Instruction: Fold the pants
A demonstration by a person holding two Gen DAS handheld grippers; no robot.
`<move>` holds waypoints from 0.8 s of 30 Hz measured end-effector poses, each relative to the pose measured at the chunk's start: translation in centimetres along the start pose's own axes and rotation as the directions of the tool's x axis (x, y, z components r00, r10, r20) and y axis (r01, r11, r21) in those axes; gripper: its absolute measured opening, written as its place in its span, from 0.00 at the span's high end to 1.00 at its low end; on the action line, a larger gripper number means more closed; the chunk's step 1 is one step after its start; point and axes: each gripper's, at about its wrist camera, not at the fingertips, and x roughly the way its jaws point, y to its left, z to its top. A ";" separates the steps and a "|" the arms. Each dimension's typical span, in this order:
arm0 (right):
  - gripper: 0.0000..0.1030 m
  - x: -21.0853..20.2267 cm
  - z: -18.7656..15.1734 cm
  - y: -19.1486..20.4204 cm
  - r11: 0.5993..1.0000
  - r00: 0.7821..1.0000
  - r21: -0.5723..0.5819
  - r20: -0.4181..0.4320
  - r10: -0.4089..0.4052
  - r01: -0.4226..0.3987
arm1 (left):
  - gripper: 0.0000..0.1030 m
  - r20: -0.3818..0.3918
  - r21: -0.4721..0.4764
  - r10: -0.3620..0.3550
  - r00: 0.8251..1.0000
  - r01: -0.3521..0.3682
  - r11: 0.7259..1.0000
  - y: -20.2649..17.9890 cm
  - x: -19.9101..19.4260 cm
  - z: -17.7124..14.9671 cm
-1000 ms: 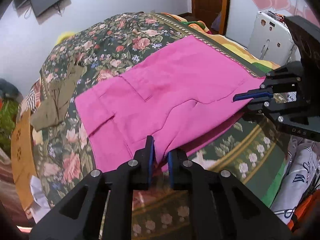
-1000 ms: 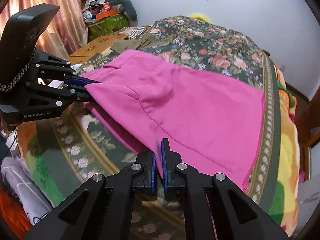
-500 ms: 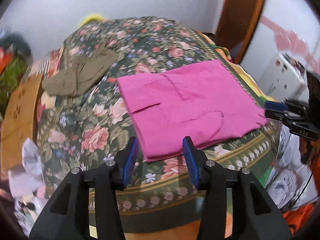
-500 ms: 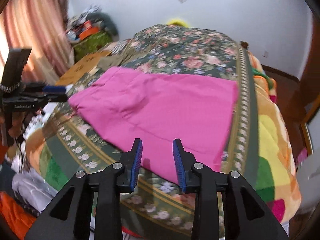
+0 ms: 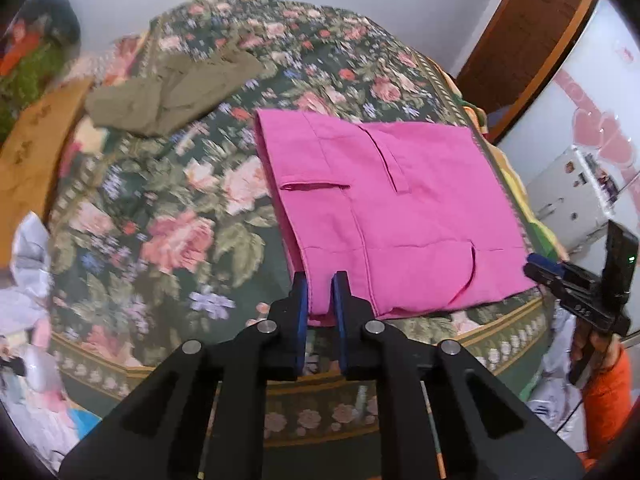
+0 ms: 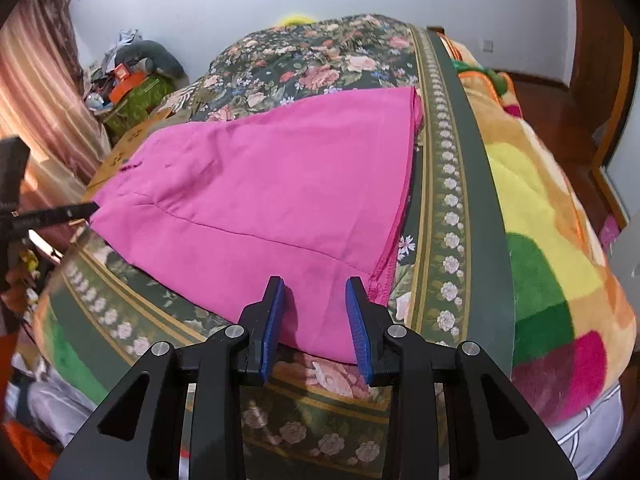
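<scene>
A bedroom with pale walls held a bed covered in a dark floral blanket, with a striped fleece blanket hanging over its right side. The pink pants lay flat near the bed's front edge, toward its right side, already doubled into a rough rectangle.

The left gripper sat at the front left corner of the pants with its jaws closing, a narrow gap left and the pink hem between the pads. The right gripper hovered over the front right corner with its jaws standing moderately apart, the cloth lying below and between them but not pinched.

The main risk from here looked like an uneven pickup: if the left jaws caught only the top layer, the lower layer could stay behind and the fold would split. The right jaws, not yet pressing, could miss the hem near the serged edge, so one corner would lift alone and skew the fabric. The front edge also lay close to the bed's edge, so a drag could pull cloth off it.

The pants were bright magenta, smooth, with a slit pocket, stitched seams and a faint dark stain. An olive garment lay well apart near the far left.
</scene>
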 end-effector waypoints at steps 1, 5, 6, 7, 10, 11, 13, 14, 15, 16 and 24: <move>0.73 0.0 0.0 0.0 1.000 1.000 -0.007 -0.003 -0.005 0.005 | 0.89 0.008 0.009 0.008 1.000 -0.008 1.000 0.0 -0.2 0.0; 0.73 0.0 -0.1 -0.6 1.000 1.000 -0.002 -0.008 -0.023 0.023 | 0.89 -0.007 0.026 0.034 0.999 -0.034 0.999 0.1 0.5 -0.4; 0.73 0.0 -0.2 -0.7 1.000 1.000 0.003 -0.009 -0.020 0.020 | 0.88 -0.017 0.024 0.038 0.999 -0.038 0.999 0.2 1.1 -0.8; 0.73 0.1 -0.3 -0.8 1.000 1.000 0.004 -0.010 -0.019 0.019 | 0.88 -0.022 0.014 0.031 0.999 -0.031 0.999 0.4 1.4 -1.0; 0.73 0.0 0.0 -0.6 1.000 0.999 -0.008 -0.020 -0.027 0.027 | 0.88 -0.013 -0.001 0.010 1.000 -0.010 1.000 0.8 0.9 -0.9; 0.73 -0.1 0.2 -0.6 1.000 0.999 -0.013 -0.029 -0.029 0.029 | 0.88 -0.013 -0.001 0.007 1.000 -0.007 1.000 0.9 0.7 -0.7; 0.73 -0.2 1.0 -0.6 0.999 0.999 -0.027 -0.041 -0.032 0.031 | 0.87 -0.007 0.008 0.022 1.000 -0.022 1.000 1.0 0.3 -0.2; 0.73 -0.4 1.3 -0.6 0.999 0.999 -0.032 -0.037 -0.037 0.036 | 0.87 0.006 0.012 0.037 0.999 -0.037 0.999 1.1 0.0 0.2; 0.73 -0.7 1.7 -0.8 0.998 0.999 -0.036 -0.025 -0.044 0.044 | 0.87 0.022 0.014 0.049 0.999 -0.049 0.999 1.2 -0.4 0.7; 0.72 -1.0 2.2 -1.0 0.998 0.999 -0.037 -0.011 -0.048 0.048 | 0.87 0.036 0.013 0.056 0.998 -0.057 0.998 1.4 -0.6 1.3; 0.62 -0.8 7.2 -2.9 0.997 0.994 -0.020 0.082 -0.075 0.077 | 0.85 0.059 -0.044 0.077 0.995 -0.074 0.996 3.4 1.0 7.1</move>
